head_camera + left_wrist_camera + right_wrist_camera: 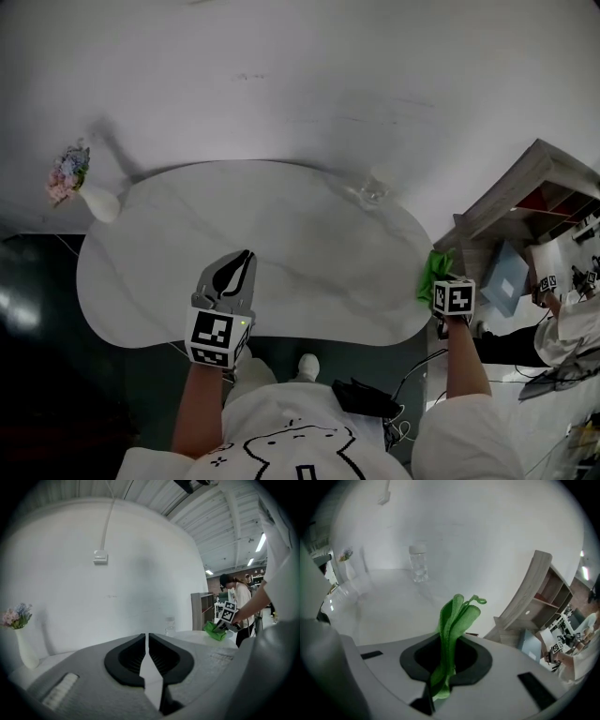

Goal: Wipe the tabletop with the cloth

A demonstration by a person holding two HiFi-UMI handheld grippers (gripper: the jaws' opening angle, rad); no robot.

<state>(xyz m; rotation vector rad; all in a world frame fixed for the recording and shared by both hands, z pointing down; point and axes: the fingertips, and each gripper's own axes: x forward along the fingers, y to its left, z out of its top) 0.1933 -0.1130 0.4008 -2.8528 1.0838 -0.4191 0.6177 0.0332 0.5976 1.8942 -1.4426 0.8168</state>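
- The white tabletop (pixel 300 253) is not being wiped yet, I think.
- The left gripper (pixel 146 644) is clenched on nothing.
- The right gripper (pixel 446 656) pinches the green cloth (pixel 457 616) at the table's right edge.
- Next job, I think: press it flat and rub.

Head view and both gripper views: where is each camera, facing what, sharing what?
Head view: on the head, facing down at the table; forearms, left tongs and right tongs show.
Left gripper view: on the left tongs, facing the wall; shut empty jaws show.
Right gripper view: on the right tongs, facing the glass; jaws clamp the cloth.
Shared: all three show the glass.
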